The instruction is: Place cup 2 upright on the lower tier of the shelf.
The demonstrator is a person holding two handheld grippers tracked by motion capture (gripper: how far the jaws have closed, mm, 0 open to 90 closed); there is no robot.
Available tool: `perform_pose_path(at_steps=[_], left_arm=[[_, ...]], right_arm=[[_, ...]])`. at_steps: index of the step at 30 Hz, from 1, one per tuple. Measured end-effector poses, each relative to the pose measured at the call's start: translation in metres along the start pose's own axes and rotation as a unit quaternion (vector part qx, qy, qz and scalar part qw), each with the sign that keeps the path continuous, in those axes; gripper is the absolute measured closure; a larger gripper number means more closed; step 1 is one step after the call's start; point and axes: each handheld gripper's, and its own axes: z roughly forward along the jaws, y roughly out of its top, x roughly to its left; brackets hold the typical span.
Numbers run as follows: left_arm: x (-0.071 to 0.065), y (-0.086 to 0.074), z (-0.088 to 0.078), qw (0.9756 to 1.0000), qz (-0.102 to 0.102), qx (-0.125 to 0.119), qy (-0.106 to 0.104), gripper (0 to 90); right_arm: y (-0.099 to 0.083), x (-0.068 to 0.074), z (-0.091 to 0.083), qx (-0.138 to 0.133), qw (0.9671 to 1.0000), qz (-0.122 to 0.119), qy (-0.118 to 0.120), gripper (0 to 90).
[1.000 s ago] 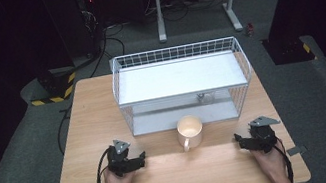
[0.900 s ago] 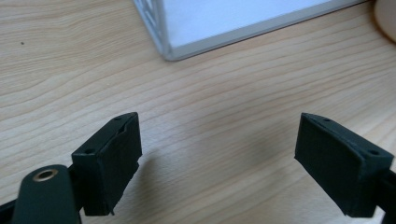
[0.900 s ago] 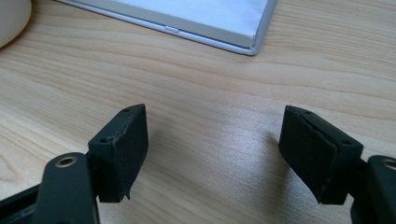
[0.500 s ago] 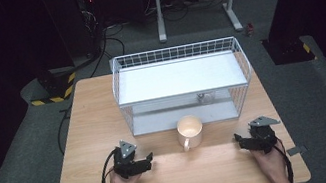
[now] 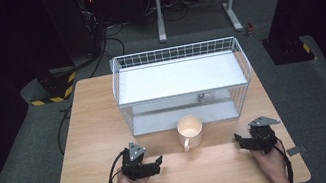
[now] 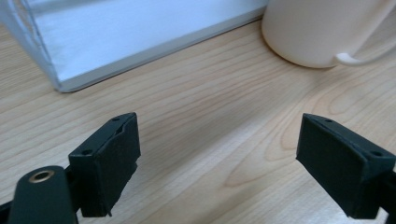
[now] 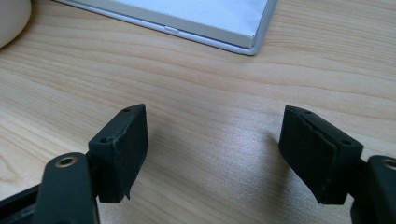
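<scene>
- There are two hand-held grippers, one mug and one wire rack on the counter [image 5: 92, 134].
- The left hand-held gripper [image 5: 156, 164] is near the front edge of the counter, left of the middle. Its jaws stand wide apart and hold nothing; between them there is only bare wood.
- The right hand-held gripper [image 5: 238, 140] is near the front right corner of the counter. Its jaws are also wide and hold nothing.
- The cream mug [image 5: 190, 130] stands upright between the two hand-held grippers, a little nearer to the left one and apart from both. Its handle points toward the front edge.
- The white wire rack [image 5: 178, 76] stands just behind the mug, at the back half of the counter. It has two levels.
- The high view shows a small grey object [image 5: 204, 97] on the lower level of the rack; what it is I cannot tell.
- The left gripper view shows the mug [image 6: 322, 32] with its handle and the lower board of the rack [image 6: 140, 32] close up.
- The right gripper view shows one corner of this board [image 7: 224, 21] and, at its top left edge, a small part of the mug [image 7: 11, 18].
</scene>
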Motion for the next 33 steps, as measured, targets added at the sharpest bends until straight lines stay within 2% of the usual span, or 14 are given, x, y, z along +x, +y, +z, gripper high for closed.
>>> perform_pose_path(at_steps=[12,15,21,24,33], left_arm=[[-0.019,0.002,-0.003,0.9996,0.015,-0.009,-0.022,13.6],[-0.024,0.004,-0.003,0.9992,0.027,-0.01,-0.027,13.5],[-0.037,0.007,0.003,0.9985,0.041,-0.007,-0.034,11.7],[-0.041,0.01,0.005,0.9984,0.04,-0.003,-0.041,11.3],[-0.054,0.022,0.014,0.9978,0.051,-0.01,-0.041,7.7]], right_arm=[[0.0,0.0,0.0,0.0,1.0,0.0,0.0,24.2],[0.0,0.0,0.0,-0.001,1.0,0.0,-0.001,24.2],[0.0,0.0,0.0,-0.001,1.0,0.0,-0.001,24.2],[0.0,0.0,0.0,-0.001,1.0,0.001,-0.002,24.2],[0.0,-0.001,0.0,-0.002,1.0,-0.001,-0.003,24.3]])
